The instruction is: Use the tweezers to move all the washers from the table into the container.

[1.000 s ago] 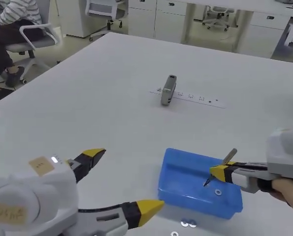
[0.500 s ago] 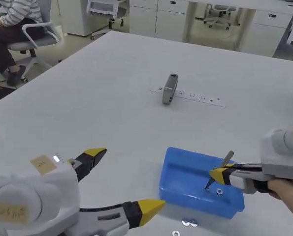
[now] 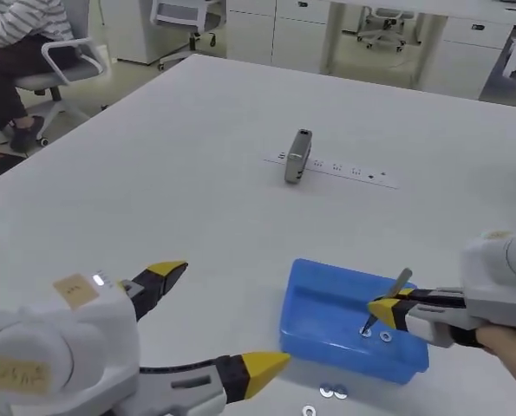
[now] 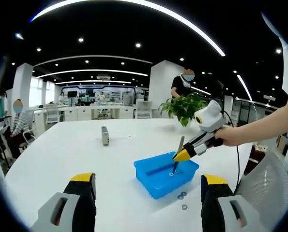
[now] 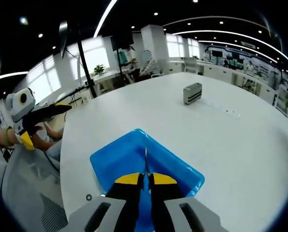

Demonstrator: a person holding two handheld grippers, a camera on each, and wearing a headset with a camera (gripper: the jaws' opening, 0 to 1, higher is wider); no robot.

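Right gripper (image 3: 383,309) clamps tweezers (image 3: 402,279) tip-down inside the blue container (image 3: 344,355) beneath it, likely releasing a washer (image 3: 386,337); left gripper (image 3: 230,314) wide, idle

bright overhead ceiling lights | soft shadows | sharp | fisheye-warped edges

The right tool (image 5: 146,180) had its yellow jaws pinched on the tweezers (image 5: 145,163), whose tips pointed down into the blue container (image 5: 115,159). One washer (image 5: 88,197) lay on the white surface (image 5: 221,135) near the container.
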